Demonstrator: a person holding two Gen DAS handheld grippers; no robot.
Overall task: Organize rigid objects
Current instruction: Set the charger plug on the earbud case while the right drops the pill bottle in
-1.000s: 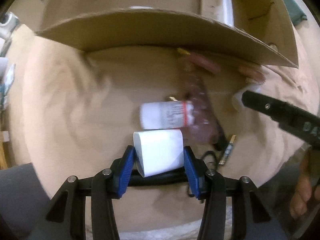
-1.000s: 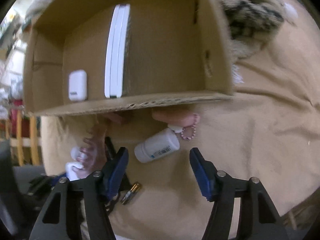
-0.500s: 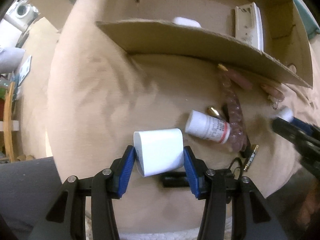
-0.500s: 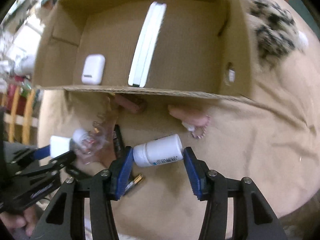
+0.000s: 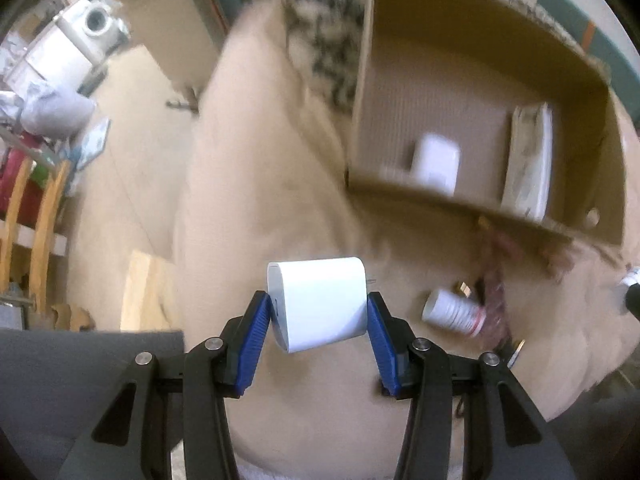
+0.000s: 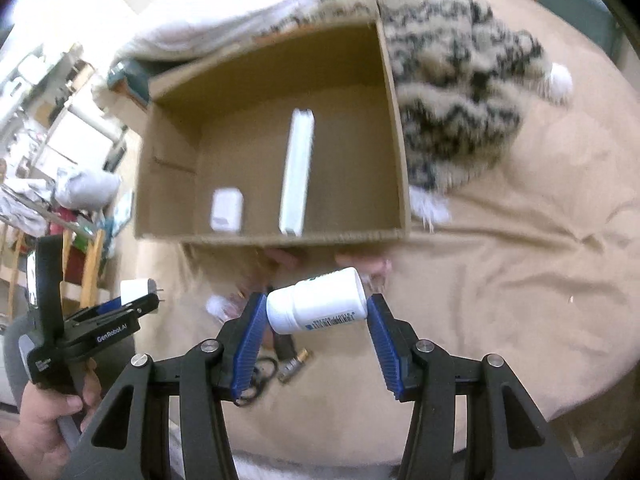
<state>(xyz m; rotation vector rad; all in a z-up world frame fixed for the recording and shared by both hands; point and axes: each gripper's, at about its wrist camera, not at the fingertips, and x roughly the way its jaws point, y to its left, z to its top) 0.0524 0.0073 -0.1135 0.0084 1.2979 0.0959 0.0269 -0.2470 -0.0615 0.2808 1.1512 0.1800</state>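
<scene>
My left gripper (image 5: 317, 320) is shut on a white charger block (image 5: 320, 296), held above the beige blanket. The right wrist view shows that same gripper (image 6: 154, 300) at the left, with the charger (image 6: 134, 290) and its prongs sticking out. My right gripper (image 6: 317, 312) is shut on a white pill bottle (image 6: 320, 300), which lies sideways between the blue pads, clear of the blanket. Beyond both stands an open cardboard box (image 6: 396, 128) (image 5: 360, 80). It holds a small white case (image 6: 227, 210) (image 5: 436, 164) and a long flat white device (image 6: 298, 172) (image 5: 528, 164).
A second white bottle with a red band (image 5: 452, 312) lies on the blanket (image 6: 520, 260) near pink items by the box's front wall. A battery (image 6: 294, 362) and a black cable (image 6: 260, 372) lie nearby. A patterned fuzzy garment (image 6: 460, 80) sits right of the box. A hand (image 6: 44, 420) holds the left gripper.
My right gripper closed on the white bottle and lifted it off the blanket. Both grippers rose; the left one, still holding the charger, swung left and turned, so the box interior came into its view.
</scene>
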